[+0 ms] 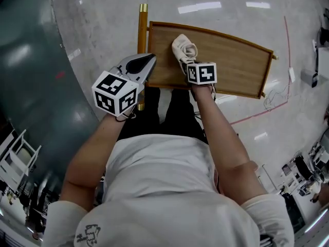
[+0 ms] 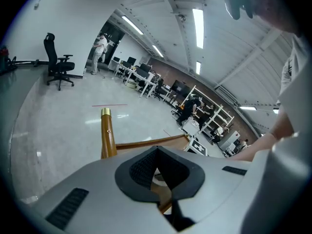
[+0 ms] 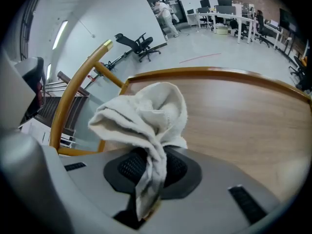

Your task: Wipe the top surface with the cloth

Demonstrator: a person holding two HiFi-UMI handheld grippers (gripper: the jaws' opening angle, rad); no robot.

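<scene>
The top surface is a wooden panel (image 1: pixel 234 60) with a raised rim, also seen in the right gripper view (image 3: pixel 234 121). A crumpled white cloth (image 1: pixel 184 48) rests on its near left part. My right gripper (image 1: pixel 185 62) is shut on the cloth (image 3: pixel 146 113), which bunches up out of the jaws (image 3: pixel 148 167) onto the wood. My left gripper (image 1: pixel 147 66) hovers at the panel's left near corner, shut with nothing in it (image 2: pixel 158 179). It sits beside a wooden post with a brass cap (image 1: pixel 142 27).
The brass-capped post (image 2: pixel 106 130) and a curved wooden rail (image 3: pixel 73 99) stand at the panel's left end. A dark curved wall (image 1: pixel 31 86) lies to the left. Red tape (image 1: pixel 287 45) marks the glossy floor. An office chair (image 2: pixel 58 65) and desks stand far off.
</scene>
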